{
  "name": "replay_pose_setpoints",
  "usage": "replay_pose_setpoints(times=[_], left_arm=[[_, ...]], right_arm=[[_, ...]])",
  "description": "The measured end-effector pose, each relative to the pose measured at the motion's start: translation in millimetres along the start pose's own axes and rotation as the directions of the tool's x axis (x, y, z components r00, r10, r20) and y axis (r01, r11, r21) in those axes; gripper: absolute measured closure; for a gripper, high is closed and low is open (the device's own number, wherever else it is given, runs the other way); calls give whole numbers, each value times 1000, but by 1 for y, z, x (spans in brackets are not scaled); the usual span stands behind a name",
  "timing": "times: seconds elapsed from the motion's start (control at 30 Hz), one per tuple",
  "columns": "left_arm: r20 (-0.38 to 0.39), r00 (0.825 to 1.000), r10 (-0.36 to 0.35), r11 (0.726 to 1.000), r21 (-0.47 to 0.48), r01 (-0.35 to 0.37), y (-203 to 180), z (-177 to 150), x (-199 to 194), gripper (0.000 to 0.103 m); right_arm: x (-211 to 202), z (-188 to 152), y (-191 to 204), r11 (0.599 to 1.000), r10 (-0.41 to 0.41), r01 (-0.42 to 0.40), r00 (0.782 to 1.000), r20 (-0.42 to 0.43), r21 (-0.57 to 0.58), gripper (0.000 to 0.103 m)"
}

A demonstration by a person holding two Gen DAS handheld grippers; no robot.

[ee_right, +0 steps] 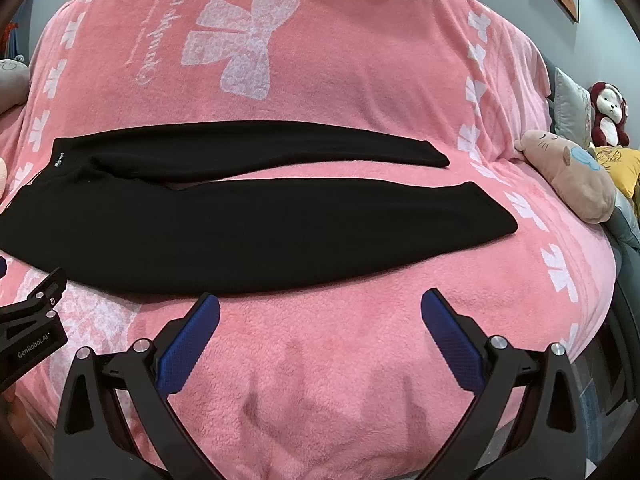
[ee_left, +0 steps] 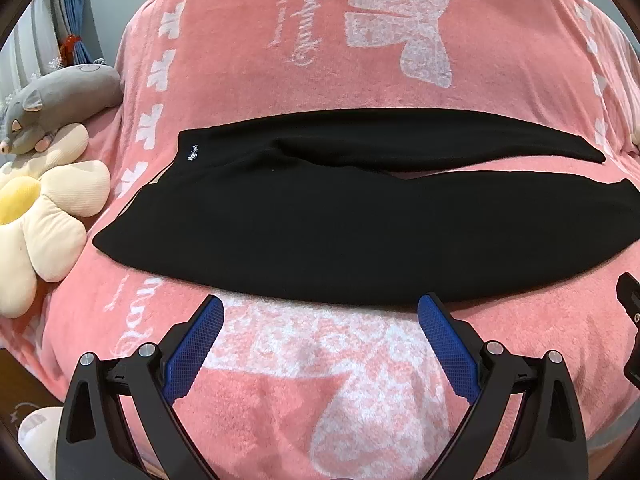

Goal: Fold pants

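Black pants (ee_left: 340,224) lie flat across a pink blanket (ee_left: 360,380) on a bed, waistband at the left, both legs running right with a narrow gap between them. They also show in the right wrist view (ee_right: 224,236). My left gripper (ee_left: 320,312) is open and empty, just in front of the near leg's edge. My right gripper (ee_right: 320,308) is open and empty, just in front of the same edge, further right. The side of the left gripper (ee_right: 32,320) shows at the left of the right wrist view.
A flower-shaped cushion (ee_left: 40,216) and a grey plush (ee_left: 52,104) lie at the bed's left edge. A pink cat plush (ee_right: 568,172), a grey pillow (ee_right: 572,108) and a red monkey plush (ee_right: 608,116) lie at the right. The blanket (ee_right: 320,380) bears white bow prints.
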State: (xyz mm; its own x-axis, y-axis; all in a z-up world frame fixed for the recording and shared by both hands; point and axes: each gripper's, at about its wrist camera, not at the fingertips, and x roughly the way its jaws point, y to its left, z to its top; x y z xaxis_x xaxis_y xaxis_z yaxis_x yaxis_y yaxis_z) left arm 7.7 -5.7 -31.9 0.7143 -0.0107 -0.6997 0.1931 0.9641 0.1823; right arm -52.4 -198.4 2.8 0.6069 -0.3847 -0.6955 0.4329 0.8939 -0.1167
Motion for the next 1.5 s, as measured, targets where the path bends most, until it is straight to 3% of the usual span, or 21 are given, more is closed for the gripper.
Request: replay_pose_setpoints(times=[0.77,0.93,1.03,1.1,1.17,1.37,1.5], left_arm=[[0,1000,5,1000,24,-5,-5,4,1,7],[19,995,-96,995,7,95,2,11,-7,7],[38,993,-111,994,-3,112,9,22,-9,7],[19,992,-125,992,0,125,14,33,-6,7],[-8,983,-183,983,-23,183,24,46,-2,7],[-79,956,-283,954,-125,272,78,104,49,7],[-110,977,-182,961,-230,153,137,153,115,7]], right_arm=[[4,4,-4,1000,20,-20,1000,-22,-10,5],[5,42,-31,999,43,-44,998,-44,-4,5],[18,78,-62,998,55,-55,997,-57,13,5],[40,102,-88,996,80,-77,993,-87,35,5],[70,123,-110,992,119,-113,986,-115,58,5],[209,182,-186,978,155,-124,970,-186,168,5],[287,210,-219,960,167,-115,967,-191,257,6]])
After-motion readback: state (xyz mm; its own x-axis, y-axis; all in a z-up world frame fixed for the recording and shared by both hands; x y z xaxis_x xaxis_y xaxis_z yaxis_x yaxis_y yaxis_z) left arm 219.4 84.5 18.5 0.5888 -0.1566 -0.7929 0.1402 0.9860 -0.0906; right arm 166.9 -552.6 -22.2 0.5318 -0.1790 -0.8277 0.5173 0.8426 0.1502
